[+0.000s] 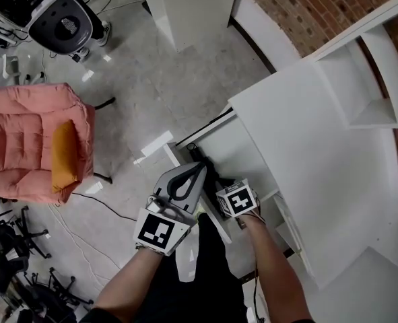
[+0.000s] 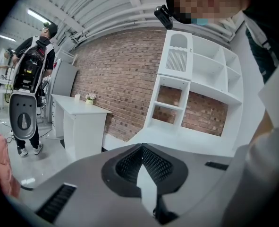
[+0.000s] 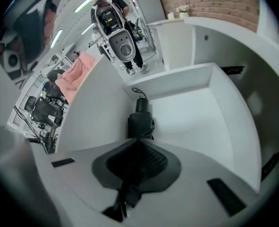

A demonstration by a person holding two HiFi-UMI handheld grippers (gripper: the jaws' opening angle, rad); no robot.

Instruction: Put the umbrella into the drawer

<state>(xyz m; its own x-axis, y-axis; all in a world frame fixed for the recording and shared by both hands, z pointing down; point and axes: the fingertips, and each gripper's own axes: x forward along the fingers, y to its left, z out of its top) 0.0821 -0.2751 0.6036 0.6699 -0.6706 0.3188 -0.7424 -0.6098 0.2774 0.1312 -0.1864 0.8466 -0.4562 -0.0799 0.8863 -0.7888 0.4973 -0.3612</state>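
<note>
- Black and folded, the umbrella lies on the floor of the open white drawer, close along one side wall, with its knobbed end and cord toward the far corner.
- Right gripper points steeply down into the drawer with its jaws clenched tip to tip. Nothing is between them, and the umbrella sits just beyond the tips, apart from them.
- Left gripper is held near level beside the right one, over the drawer's front edge. Its jaws are pressed together at the tips and hold nothing.
- From the head view, the drawer juts out from under the white desk top, and both forearms reach in from below.
- Over on the grey floor stands a pink armchair with an orange cushion on it, well apart from the desk.
- The left gripper view looks out at a brick wall, a white shelf unit against it, and a person with a backpack rig standing at the far side.
</note>
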